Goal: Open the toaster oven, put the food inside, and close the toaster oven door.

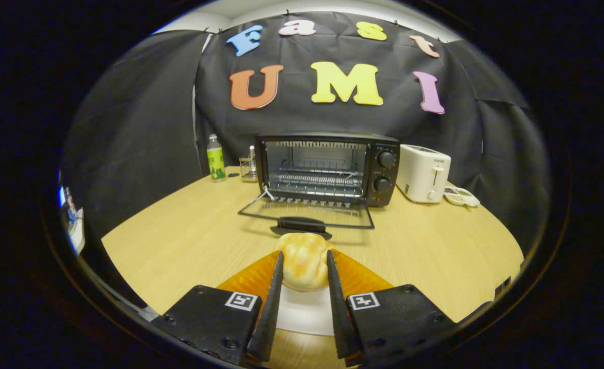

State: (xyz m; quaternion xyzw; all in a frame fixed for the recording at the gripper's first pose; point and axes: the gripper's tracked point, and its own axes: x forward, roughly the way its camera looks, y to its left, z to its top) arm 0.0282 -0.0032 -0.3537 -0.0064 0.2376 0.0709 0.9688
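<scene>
A black toaster oven (327,166) stands at the back of the wooden table, its glass door (307,212) folded down flat toward me, wire rack visible inside. A golden bread roll (304,261) sits between my fingers, above a white plate (304,312) lying on an orange mat (355,277). My gripper (304,266) is shut on the roll, both fingers pressing its sides. The roll is a short way in front of the oven door's handle (299,224).
A white toaster (423,173) stands right of the oven, with a small dish (461,197) beside it. A green-labelled bottle (215,159) and a small rack (249,166) stand left of the oven. The wooden table (179,241) spreads out on both sides.
</scene>
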